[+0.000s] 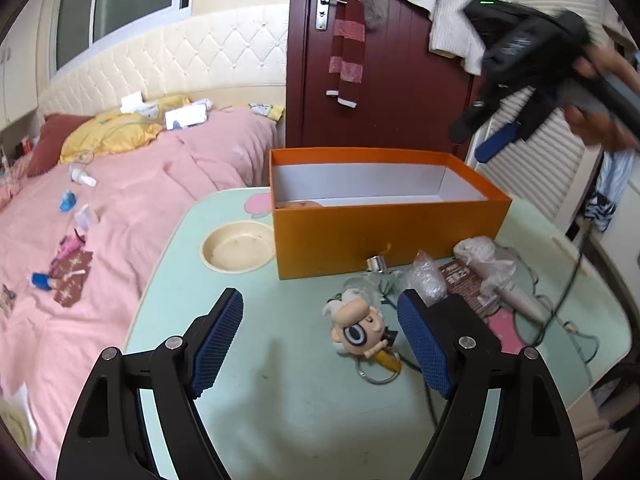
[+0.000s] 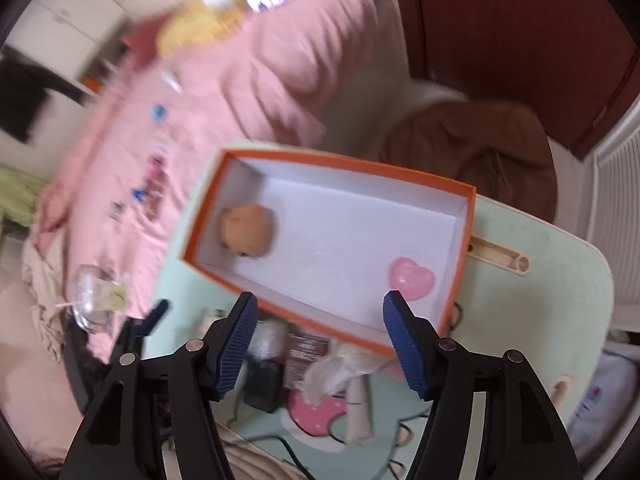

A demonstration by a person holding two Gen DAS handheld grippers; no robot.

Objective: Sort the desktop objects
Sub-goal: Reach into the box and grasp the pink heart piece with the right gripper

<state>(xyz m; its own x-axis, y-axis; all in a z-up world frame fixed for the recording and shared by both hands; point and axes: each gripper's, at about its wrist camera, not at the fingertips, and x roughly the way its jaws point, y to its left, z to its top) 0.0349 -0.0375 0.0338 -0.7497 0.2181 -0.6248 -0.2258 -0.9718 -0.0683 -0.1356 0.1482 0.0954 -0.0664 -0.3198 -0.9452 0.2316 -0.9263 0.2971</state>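
Both wide-open, empty grippers, left by the big-headed cartoon figurine, right above the orange cardboard box; figurine seems next.

The left gripper hung low over the pale green table, its jaws spread wide with nothing between them. Just ahead lay a small big-headed figurine on a key ring. Beyond it stood an open orange box, with a cream bowl to its left. Crumpled plastic wrappers lay right of the figurine. The right gripper, blurred, hung high above the box.
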